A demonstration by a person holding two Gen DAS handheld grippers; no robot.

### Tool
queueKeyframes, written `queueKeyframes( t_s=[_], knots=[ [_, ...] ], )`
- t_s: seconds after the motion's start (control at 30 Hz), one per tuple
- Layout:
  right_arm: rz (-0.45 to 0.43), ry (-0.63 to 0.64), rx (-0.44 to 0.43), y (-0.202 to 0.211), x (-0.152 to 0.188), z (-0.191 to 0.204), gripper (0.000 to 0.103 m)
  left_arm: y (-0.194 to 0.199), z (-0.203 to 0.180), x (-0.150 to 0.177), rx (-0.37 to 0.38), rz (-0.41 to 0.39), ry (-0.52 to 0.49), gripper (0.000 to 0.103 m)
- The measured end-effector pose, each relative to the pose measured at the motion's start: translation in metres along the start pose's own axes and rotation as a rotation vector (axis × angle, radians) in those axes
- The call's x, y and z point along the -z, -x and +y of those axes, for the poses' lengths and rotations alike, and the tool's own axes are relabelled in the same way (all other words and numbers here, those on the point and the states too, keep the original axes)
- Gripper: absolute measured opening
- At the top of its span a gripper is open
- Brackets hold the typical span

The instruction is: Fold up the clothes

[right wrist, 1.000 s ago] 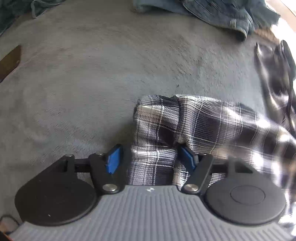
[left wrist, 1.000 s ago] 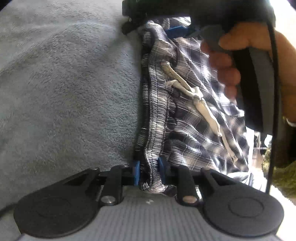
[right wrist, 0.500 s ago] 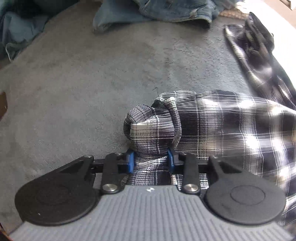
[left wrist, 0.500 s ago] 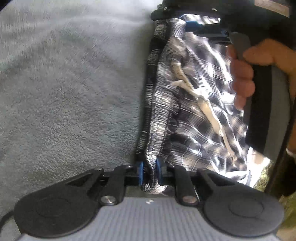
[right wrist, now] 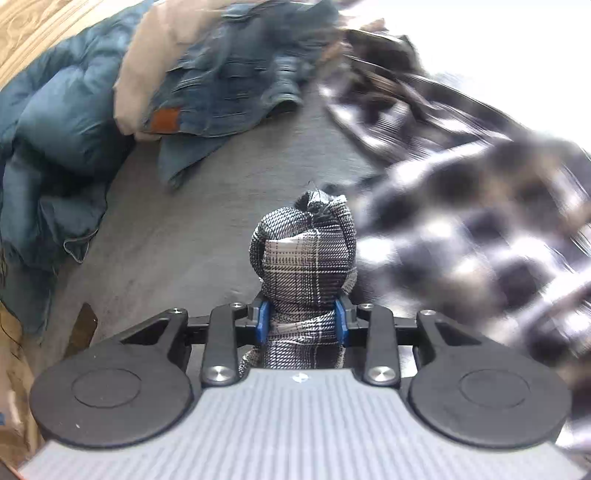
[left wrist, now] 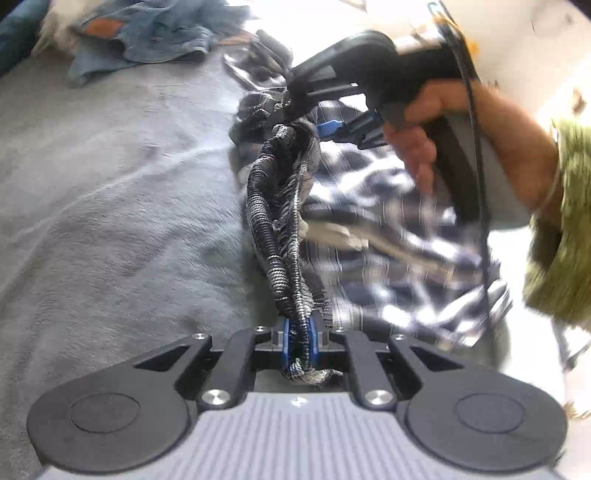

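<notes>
No readable text, brand name, number or sign appears in either view. A brown patch (right wrist: 166, 119) sits on the blue denim garment (right wrist: 236, 81) at the far side of the grey blanket (right wrist: 207, 221), the sort of place a brand label would go, but it is blurred and nothing on it can be made out. The same patch (left wrist: 106, 26) shows in the left wrist view, also too blurred to read. A tiny pale mark (right wrist: 300, 377) sits at the front edge of the ribbed grey body behind the tongs, too small to tell whether it is a logo or letters.
</notes>
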State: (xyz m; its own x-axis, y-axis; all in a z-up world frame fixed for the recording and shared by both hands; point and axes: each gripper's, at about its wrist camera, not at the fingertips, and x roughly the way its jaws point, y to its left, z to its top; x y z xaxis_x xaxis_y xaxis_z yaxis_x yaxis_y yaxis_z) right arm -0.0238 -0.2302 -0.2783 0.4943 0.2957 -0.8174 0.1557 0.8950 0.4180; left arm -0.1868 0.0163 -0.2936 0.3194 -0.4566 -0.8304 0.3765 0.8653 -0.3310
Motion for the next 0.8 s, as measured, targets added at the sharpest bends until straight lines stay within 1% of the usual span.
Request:
queueKeyframes(
  t_s=[0.13, 0.2, 0.23, 0.3, 0.37, 0.4, 0.43, 0.47, 0.63, 0.73, 0.77, 0.8],
  knots=[
    [0.086, -0.124, -0.021, -0.009, 0.008, -0.036, 0.034, -0.005, -0.017, 0.012, -0.036, 0.018, -0.047, 0.011],
    [0.107, -0.171, -0.053, -0.012, 0.013, -0.047, 0.035, -0.007, -0.022, 0.014, -0.047, 0.019, -0.071, 0.011],
    [0.109, -0.181, -0.06, -0.011, 0.015, -0.047, 0.039, -0.008, -0.024, 0.014, -0.051, 0.019, -0.08, 0.011],
    [0.11, -0.198, -0.075, -0.008, 0.018, -0.048, 0.042, -0.009, -0.024, 0.013, -0.055, 0.024, -0.086, 0.011],
    [0.094, -0.191, -0.11, -0.006, 0.02, -0.044, 0.049, -0.011, -0.023, 0.014, -0.061, 0.024, -0.108, 0.011],
    [0.089, -0.191, -0.124, -0.006, 0.02, -0.043, 0.051, -0.011, -0.023, 0.015, -0.063, 0.024, -0.121, 0.011],
    [0.094, -0.198, -0.121, -0.01, 0.019, -0.042, 0.055, -0.012, -0.023, 0.016, -0.065, 0.024, -0.136, 0.011],
    [0.099, -0.205, -0.118, -0.013, 0.019, -0.042, 0.057, -0.013, -0.024, 0.018, -0.068, 0.024, -0.15, 0.011],
    [0.126, -0.242, -0.104, -0.029, 0.016, -0.04, 0.059, -0.017, -0.027, 0.021, -0.062, 0.028, -0.196, 0.011],
    [0.141, -0.263, -0.096, -0.038, 0.015, -0.039, 0.058, -0.018, -0.027, 0.02, -0.062, 0.041, -0.218, 0.014],
    [0.145, -0.267, -0.09, -0.041, 0.015, -0.039, 0.052, -0.018, -0.025, 0.018, -0.061, 0.041, -0.215, 0.015],
    [0.142, -0.26, -0.072, -0.04, 0.016, -0.039, 0.042, -0.017, -0.024, 0.017, -0.055, 0.043, -0.208, 0.017]
  ],
)
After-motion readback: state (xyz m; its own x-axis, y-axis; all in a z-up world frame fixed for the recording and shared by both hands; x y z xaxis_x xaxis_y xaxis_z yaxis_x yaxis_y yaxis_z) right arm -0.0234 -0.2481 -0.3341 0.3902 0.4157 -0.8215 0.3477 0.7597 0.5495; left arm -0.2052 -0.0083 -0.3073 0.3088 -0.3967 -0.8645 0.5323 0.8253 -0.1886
